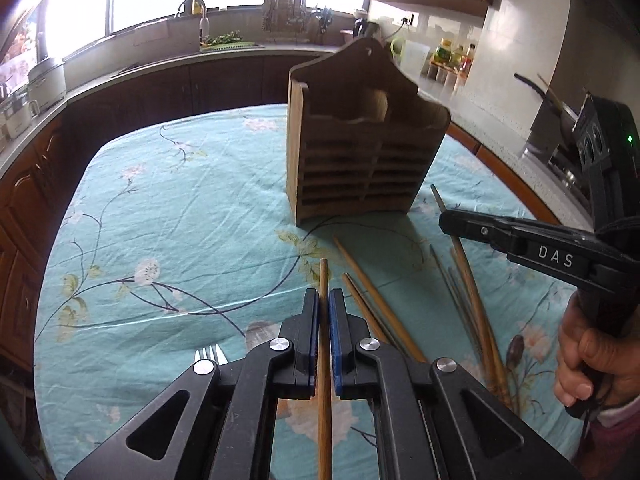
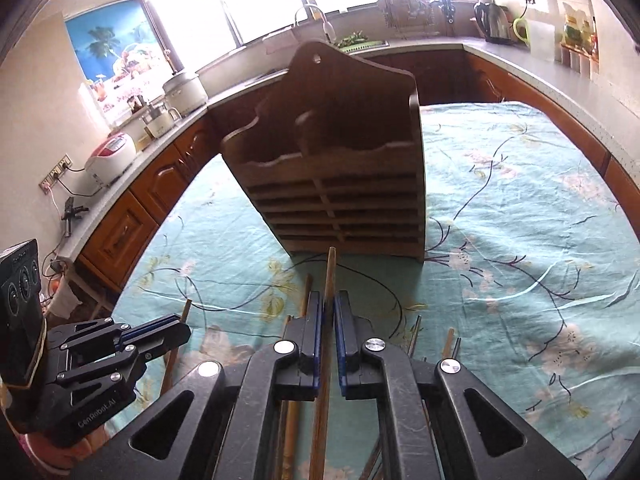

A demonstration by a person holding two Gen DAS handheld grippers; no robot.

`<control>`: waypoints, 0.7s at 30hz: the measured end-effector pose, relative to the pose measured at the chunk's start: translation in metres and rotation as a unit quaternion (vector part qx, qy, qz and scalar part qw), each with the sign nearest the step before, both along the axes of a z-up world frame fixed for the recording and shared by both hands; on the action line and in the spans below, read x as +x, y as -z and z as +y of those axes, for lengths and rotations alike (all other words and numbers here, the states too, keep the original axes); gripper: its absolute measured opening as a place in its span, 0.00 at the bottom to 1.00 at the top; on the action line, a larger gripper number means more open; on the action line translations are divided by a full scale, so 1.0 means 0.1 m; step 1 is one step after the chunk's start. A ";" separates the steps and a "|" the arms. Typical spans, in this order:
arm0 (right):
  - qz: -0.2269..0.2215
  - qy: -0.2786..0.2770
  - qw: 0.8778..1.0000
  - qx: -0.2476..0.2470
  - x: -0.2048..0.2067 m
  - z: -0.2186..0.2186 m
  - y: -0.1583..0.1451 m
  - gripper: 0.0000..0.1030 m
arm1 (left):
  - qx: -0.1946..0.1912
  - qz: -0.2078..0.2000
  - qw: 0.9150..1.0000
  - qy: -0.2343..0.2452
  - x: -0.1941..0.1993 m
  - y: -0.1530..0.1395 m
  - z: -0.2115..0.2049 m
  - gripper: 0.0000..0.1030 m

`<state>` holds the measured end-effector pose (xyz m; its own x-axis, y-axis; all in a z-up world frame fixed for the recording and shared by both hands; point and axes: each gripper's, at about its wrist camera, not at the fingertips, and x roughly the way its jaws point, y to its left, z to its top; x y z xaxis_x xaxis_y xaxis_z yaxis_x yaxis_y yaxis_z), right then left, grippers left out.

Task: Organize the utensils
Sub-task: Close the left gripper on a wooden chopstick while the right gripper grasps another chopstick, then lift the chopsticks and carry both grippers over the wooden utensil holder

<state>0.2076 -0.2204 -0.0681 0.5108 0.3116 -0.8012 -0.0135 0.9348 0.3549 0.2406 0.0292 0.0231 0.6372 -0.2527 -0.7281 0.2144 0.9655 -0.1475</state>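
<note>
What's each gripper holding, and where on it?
Left gripper pinches a chopstick near its far end. Right gripper pinches another chopstick similarly.

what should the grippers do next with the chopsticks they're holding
Probably lift and carry them to the wooden holder: the left gripper and right gripper each pinch one chopstick, and the holder's top compartments are open.

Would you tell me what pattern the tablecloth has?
Turquoise tablecloth with dark branches and pale flowers; right wrist view.
</note>
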 end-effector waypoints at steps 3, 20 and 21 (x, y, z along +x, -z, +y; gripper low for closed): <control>-0.026 0.004 1.000 0.005 -0.11 -0.01 -0.26 0.05 | -0.023 -0.027 0.999 -0.006 -0.20 -0.22 0.10 0.03; -0.130 0.037 0.991 0.010 -0.40 -0.14 -1.05 0.05 | -0.079 -0.133 0.987 -0.031 -1.00 -0.75 0.50 0.03; -0.131 0.038 0.991 0.010 -0.40 -0.15 -1.05 0.05 | -0.080 -0.135 0.987 -0.033 -1.01 -0.74 0.50 0.03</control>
<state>0.1673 -0.2355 0.0374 0.7228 0.2795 -0.6320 -0.0384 0.9294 0.3671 0.1395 0.0795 0.0974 0.8209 -0.3033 -0.4839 0.2049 0.9473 -0.2462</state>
